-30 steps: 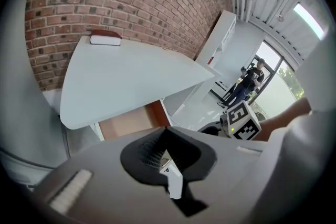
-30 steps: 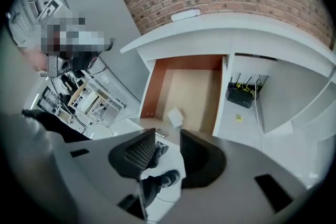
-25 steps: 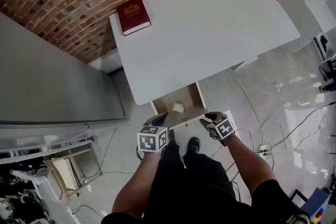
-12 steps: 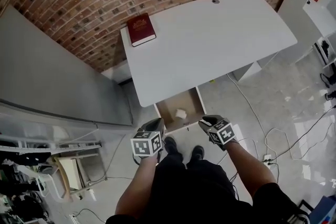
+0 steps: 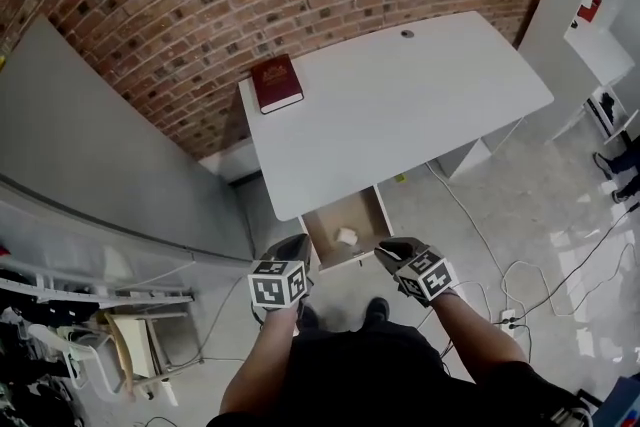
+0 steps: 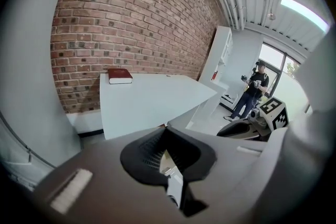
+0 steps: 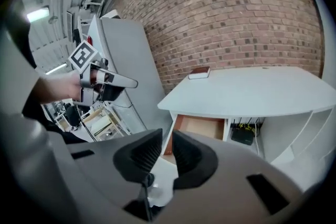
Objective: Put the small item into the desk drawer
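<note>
**Both grippers empty, item lying in the open drawer**

The jaws of the left gripper (image 6: 165, 131) are meeting at their tips, closed with nothing between them. The jaws of the right gripper (image 7: 164, 136) have just been closing and are standing a narrow gap apart, also with nothing between them.

The small white item (image 5: 346, 236) is lying inside the drawer (image 5: 330, 215), ahead of both sets of jaws and apart from them, roughly between the two grippers. The main step is looking done: the item is sitting in the drawer and neither gripper is touching it. The drawer is standing pulled out from under the desk (image 5: 400, 105), so pushing it shut is probably what is left, if the task wants that at all.

Only the head view is showing the item. The right gripper view is looking into the drawer's brown inside just beyond its jaws, but no item is showing there. It is also showing the left gripper held up off to the left of its jaws. The left gripper view is looking over the desk top to a red book (image 5: 276, 82) at the far corner. It is also catching a person (image 6: 253, 89) standing well beyond the jaws, to their right, whom the other views are not showing.
</note>
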The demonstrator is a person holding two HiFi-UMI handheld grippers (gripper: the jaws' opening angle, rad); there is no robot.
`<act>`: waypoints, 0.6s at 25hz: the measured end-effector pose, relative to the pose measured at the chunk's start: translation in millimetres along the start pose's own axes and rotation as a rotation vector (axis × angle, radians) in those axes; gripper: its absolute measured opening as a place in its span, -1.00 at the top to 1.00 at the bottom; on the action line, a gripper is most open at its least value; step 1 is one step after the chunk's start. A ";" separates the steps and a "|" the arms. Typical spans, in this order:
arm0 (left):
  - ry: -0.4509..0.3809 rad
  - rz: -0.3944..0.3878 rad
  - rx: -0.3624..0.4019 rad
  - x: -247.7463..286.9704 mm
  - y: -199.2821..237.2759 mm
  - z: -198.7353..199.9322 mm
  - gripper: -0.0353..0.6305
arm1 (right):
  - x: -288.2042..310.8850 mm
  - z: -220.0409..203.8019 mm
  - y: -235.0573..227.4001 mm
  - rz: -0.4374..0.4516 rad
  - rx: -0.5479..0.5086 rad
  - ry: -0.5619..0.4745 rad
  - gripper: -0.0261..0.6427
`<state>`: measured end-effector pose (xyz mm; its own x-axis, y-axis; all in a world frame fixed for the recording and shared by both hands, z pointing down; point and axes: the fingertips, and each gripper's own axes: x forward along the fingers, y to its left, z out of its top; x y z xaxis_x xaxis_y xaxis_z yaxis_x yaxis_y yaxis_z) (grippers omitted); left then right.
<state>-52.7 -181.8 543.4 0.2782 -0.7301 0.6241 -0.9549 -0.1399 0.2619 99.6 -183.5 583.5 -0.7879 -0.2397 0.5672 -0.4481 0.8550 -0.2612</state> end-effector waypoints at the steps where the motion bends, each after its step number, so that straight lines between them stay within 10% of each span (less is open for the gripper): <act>1: -0.002 -0.007 0.010 -2.8 1.0 2.3 0.86 | -1.1 4.6 3.3 -0.007 -0.010 -0.008 0.72; 15: -0.064 -0.001 0.047 -61.7 71.2 30.8 0.86 | 6.5 121.6 61.9 -0.032 -0.048 -0.267 0.87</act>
<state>-141.1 -167.3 500.8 0.2737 -0.7709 0.5751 -0.9588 -0.1711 0.2269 15.4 -188.1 476.1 -0.8601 -0.3743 0.3464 -0.4590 0.8643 -0.2056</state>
